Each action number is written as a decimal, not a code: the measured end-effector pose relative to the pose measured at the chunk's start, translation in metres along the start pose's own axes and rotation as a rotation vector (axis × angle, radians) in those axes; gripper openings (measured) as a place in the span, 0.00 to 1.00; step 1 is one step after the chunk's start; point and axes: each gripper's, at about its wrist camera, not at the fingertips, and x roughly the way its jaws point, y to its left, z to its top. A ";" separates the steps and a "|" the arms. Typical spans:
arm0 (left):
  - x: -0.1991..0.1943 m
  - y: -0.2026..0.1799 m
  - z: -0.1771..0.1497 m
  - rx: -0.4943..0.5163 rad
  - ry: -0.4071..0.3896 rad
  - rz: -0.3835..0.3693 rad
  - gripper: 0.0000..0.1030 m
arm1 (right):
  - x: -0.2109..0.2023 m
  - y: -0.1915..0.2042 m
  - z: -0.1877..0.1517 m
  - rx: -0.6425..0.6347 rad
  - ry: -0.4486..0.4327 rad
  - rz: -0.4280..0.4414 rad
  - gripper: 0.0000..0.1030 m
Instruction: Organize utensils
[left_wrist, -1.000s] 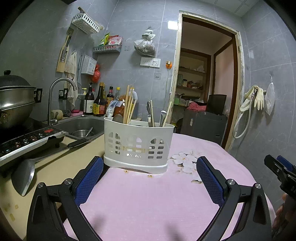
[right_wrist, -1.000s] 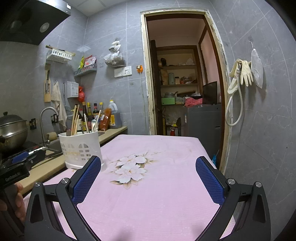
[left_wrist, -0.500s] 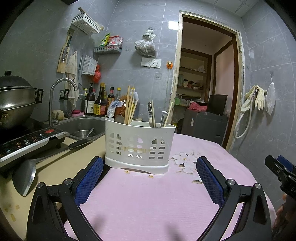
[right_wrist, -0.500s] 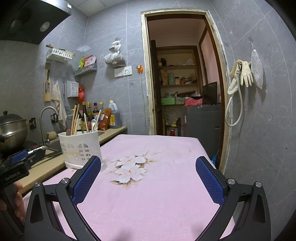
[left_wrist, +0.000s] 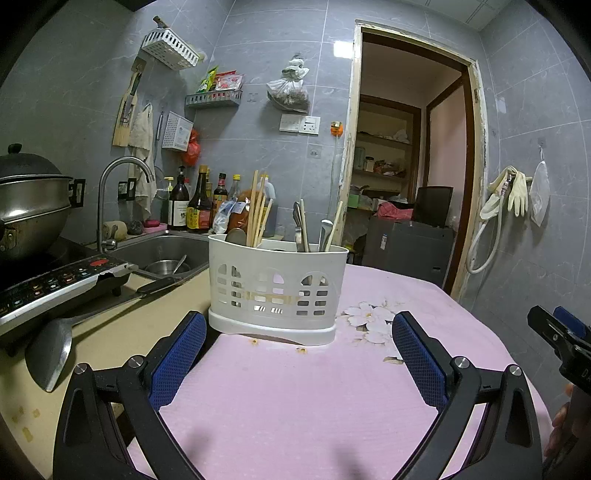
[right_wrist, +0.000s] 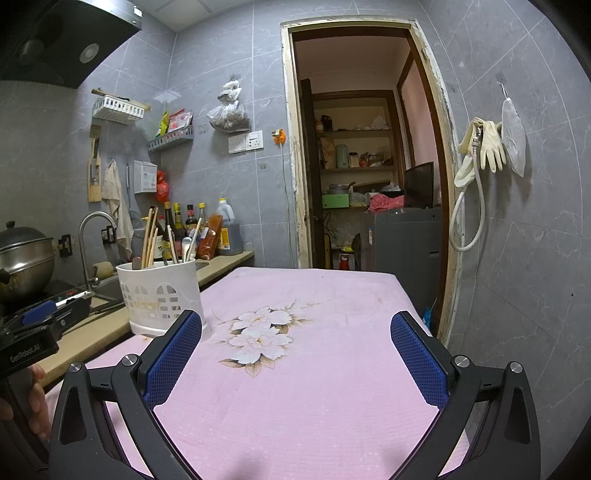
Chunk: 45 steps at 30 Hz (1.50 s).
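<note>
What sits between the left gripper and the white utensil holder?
Only bare pink tablecloth with a few crumbs separates the left gripper from the utensil holder, per the left wrist view.

The only readable text is "GenRobot.AI", printed in white on the black body of the left gripper (right_wrist: 27, 345).

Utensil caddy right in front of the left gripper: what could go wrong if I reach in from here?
1. The white caddy sits at the edge of the pink tablecloth beside the counter; a push could slide or tip it.
2. Chopsticks and spoons stick out loosely, so the open left gripper may knock them.
3. The spatula lies close on the counter.
</note>
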 end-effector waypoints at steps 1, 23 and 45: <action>0.000 0.000 0.000 -0.001 0.001 0.000 0.96 | 0.000 0.001 0.001 0.001 0.001 0.000 1.00; 0.000 0.000 0.000 0.002 0.000 0.002 0.96 | 0.000 0.002 0.002 -0.002 0.001 0.000 1.00; 0.002 0.005 -0.003 0.014 0.002 -0.013 0.96 | 0.001 0.001 -0.004 -0.002 0.005 0.002 1.00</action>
